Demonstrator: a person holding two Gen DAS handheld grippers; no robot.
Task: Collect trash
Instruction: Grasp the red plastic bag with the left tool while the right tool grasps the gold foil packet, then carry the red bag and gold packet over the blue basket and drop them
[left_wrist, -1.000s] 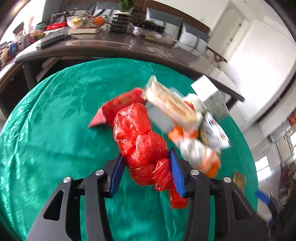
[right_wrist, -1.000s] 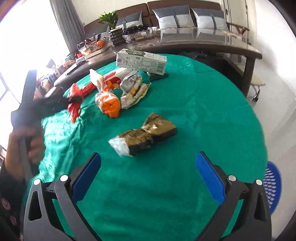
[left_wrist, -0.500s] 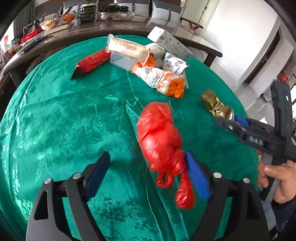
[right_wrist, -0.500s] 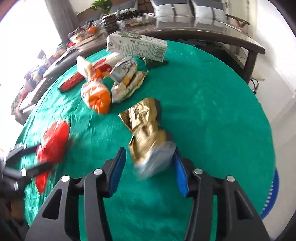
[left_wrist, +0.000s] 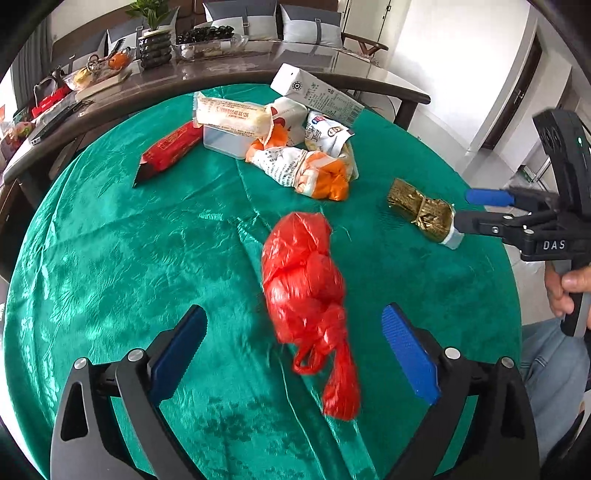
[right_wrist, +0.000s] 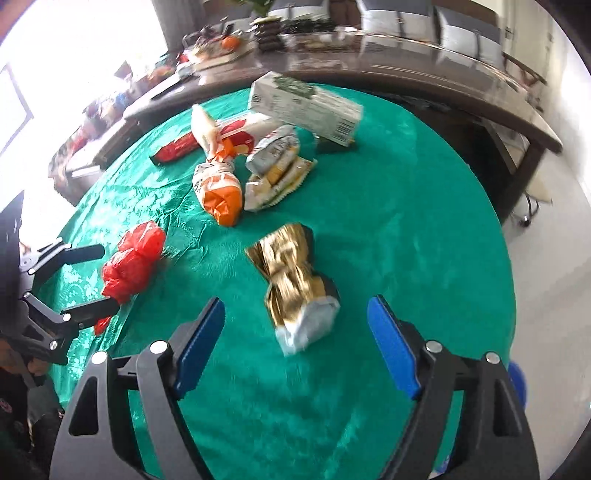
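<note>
A knotted red plastic bag (left_wrist: 303, 280) (right_wrist: 133, 262) lies on the green tablecloth between the jaws of my left gripper (left_wrist: 293, 317) (right_wrist: 105, 277). Those jaws are opening wide and the pads stand clear of the bag. A crumpled gold foil packet (right_wrist: 295, 273) (left_wrist: 421, 214) lies on the cloth between the jaws of my right gripper (right_wrist: 295, 305) (left_wrist: 463, 210). These jaws are opening too, with a gap on both sides of the packet.
More trash is piled at the far side of the round table (left_wrist: 110, 258): a milk carton (left_wrist: 317, 96), an orange-and-white bag (left_wrist: 306, 173), a red wrapper (left_wrist: 170, 151) and snack packets. A dark long table (left_wrist: 221, 70) stands behind. A blue basket (right_wrist: 515, 380) sits on the floor, right.
The left gripper carried the red bag away from the pile, then let it go onto the cloth. The right gripper closed on the gold packet, turned it and has opened again.
</note>
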